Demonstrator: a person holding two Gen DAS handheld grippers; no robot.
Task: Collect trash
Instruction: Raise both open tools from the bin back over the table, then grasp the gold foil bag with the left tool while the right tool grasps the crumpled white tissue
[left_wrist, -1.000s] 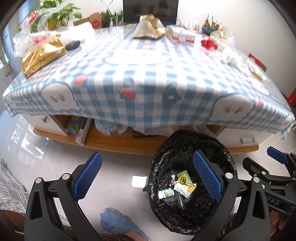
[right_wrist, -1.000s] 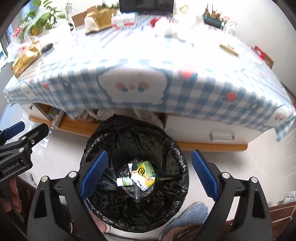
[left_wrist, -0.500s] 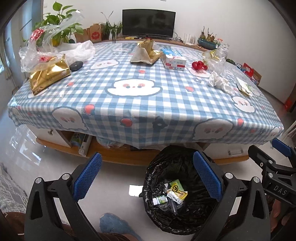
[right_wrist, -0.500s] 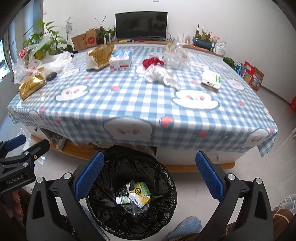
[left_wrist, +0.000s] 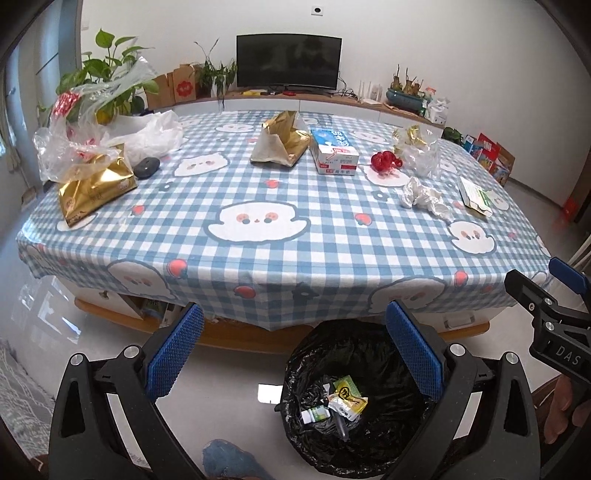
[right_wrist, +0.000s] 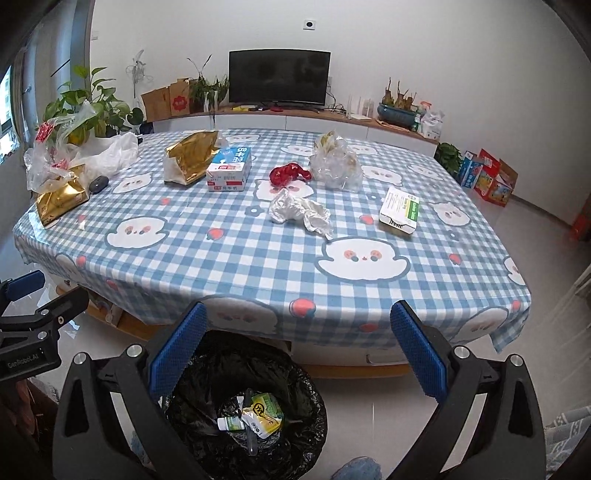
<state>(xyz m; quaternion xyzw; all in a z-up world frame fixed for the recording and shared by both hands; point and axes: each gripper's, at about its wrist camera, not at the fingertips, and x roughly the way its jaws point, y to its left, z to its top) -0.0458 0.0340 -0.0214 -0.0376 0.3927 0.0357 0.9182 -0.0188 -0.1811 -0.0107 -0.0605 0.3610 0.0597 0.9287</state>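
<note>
Right, we're looking over a table w/ a blue-checked cloth, and everything below is placed relative to the milk carton near its far middle.

Far left of the carton, at the table's left edge: a gold foil bag under crumpled clear plastic bags, w/ a dark mouse just beside them. Directly left of the carton, touching or nearly so, a second gold bag stands open. Right of the carton: a red wrapper, then a clear plastic bag behind it. Right and nearer us, a crumpled white tissue; further right still, a small white-and-green box near the table's right edge.

Below the carton, on the floor in front of the table, sits a bin w/ a black liner. Trash already in it: a yellow-green packet and a small white bottle side by side.

Left gripper: jaws spread wide, nothing between the blue pads, hanging above floor and bin rim.

Right gripper: jaws just been opening, now spread wide too, nothing held, above the bin. Its tip shows at the right edge of the left wrist view.
</note>
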